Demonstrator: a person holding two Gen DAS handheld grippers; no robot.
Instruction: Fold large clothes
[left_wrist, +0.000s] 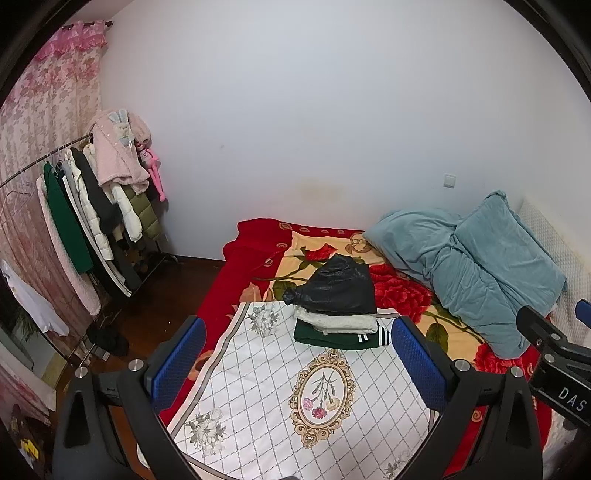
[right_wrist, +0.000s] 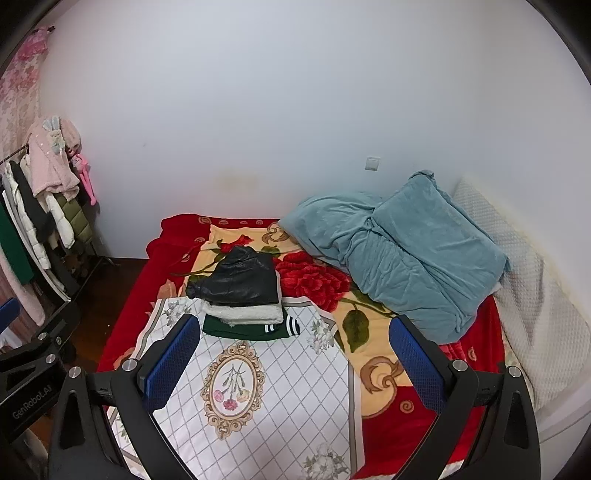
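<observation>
A stack of folded clothes lies on the bed: a black leather garment (left_wrist: 338, 286) (right_wrist: 238, 280) on top, a white fleece piece (left_wrist: 338, 322) (right_wrist: 245, 314) under it, and a dark green garment with white stripes (left_wrist: 332, 338) (right_wrist: 251, 329) at the bottom. The stack rests at the far end of a white diamond-pattern cloth (left_wrist: 280, 398) (right_wrist: 258, 402) spread on the red floral blanket (left_wrist: 402, 295) (right_wrist: 314, 280). My left gripper (left_wrist: 295, 373) is open, held above the cloth, short of the stack. My right gripper (right_wrist: 291, 369) is open too, beside it, with nothing between its fingers.
A crumpled teal quilt (left_wrist: 476, 266) (right_wrist: 402, 251) lies at the right of the bed, against a white padded headboard (right_wrist: 535, 295). A rack of hanging coats (left_wrist: 92, 221) (right_wrist: 40, 221) stands at the left by a pink curtain (left_wrist: 44, 110). Dark wood floor (left_wrist: 162, 295) runs between rack and bed.
</observation>
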